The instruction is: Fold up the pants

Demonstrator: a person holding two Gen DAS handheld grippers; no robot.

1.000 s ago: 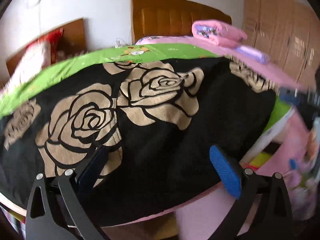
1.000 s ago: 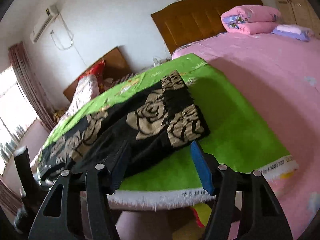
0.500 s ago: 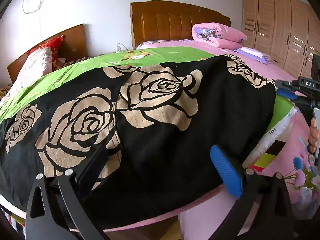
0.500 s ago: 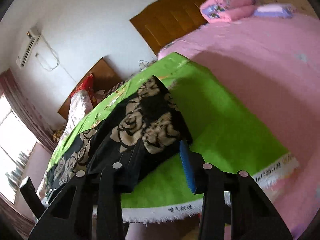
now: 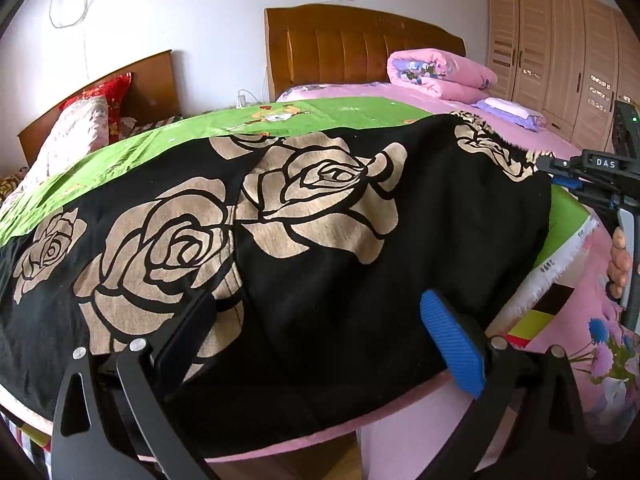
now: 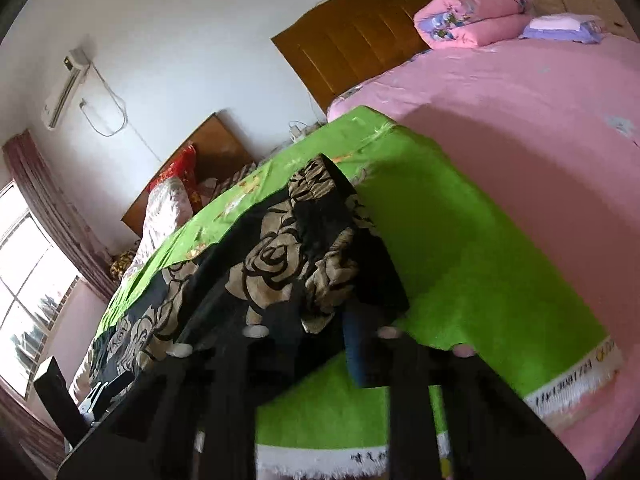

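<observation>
Black pants (image 5: 320, 240) with large beige roses lie spread on a green cloth (image 5: 120, 152) over a pink bed. My left gripper (image 5: 320, 340) hovers open at their near edge, its fingers wide apart above the fabric. At the far right end of the pants, my right gripper (image 5: 560, 176) is held by a person's hand (image 5: 618, 264). In the right wrist view the right gripper (image 6: 320, 320) is closing its jaws, with a bunched fold of the pants (image 6: 280, 256) between the pads. That corner hangs lifted a little above the green cloth (image 6: 460, 240).
The pink bed (image 6: 520, 120) stretches to the right, with a folded pink quilt (image 5: 440, 72) and a wooden headboard (image 5: 360, 48) at its far end. A wardrobe (image 5: 560, 60) stands at the back right. A second bed with red pillows (image 5: 108, 92) lies to the left.
The right gripper's jaws have drawn together from wide apart onto the end of the pants, and its view has rolled. The left gripper has stayed put and open.
</observation>
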